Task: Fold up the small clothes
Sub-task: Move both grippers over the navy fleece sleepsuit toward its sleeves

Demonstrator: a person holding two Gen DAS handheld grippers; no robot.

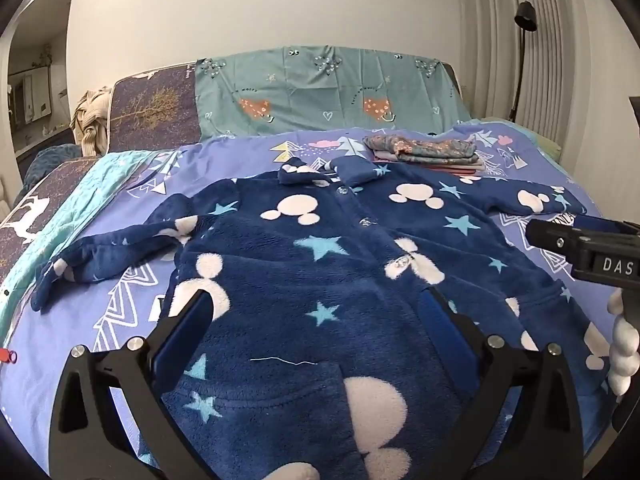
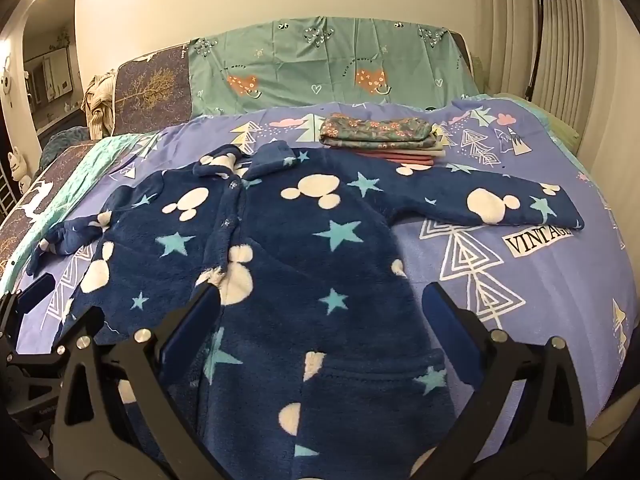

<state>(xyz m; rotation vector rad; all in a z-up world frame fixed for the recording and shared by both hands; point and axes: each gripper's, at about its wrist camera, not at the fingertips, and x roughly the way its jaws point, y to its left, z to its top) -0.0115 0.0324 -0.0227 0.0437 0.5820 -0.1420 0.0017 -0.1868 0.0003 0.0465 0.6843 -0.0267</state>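
Navy fleece fills both my views: the jacket (image 1: 320, 256), with its white mouse-head shapes and pale blue stars, lies spread flat and face up on the bed (image 2: 520, 264), buttoned down the front, collar toward the headboard end. Its hem is at the near edge, right under my tools. One sleeve stretches toward the right edge, almost straight; the other runs toward the left edge and looks crumpled near the cuff.

My left gripper (image 1: 320, 312) hangs over the lower body of the jacket, fingers spread wide, nothing between them. My right gripper (image 2: 320, 300) is over the lower right side of the garment, above the pocket, fingers just as wide apart and empty; its right finger sits over the lilac cover beside the hem. I can't tell whether any fingertip touches the fleece.

Past the collar, toward the far edge, a stack of folded clothes (image 2: 380, 140) sits on the cover, a floral piece on top and pink ones under it. A teal sheet (image 1: 328, 88) drapes the headboard. A black floor lamp (image 1: 524, 20) stands by the curtain at the far right corner.
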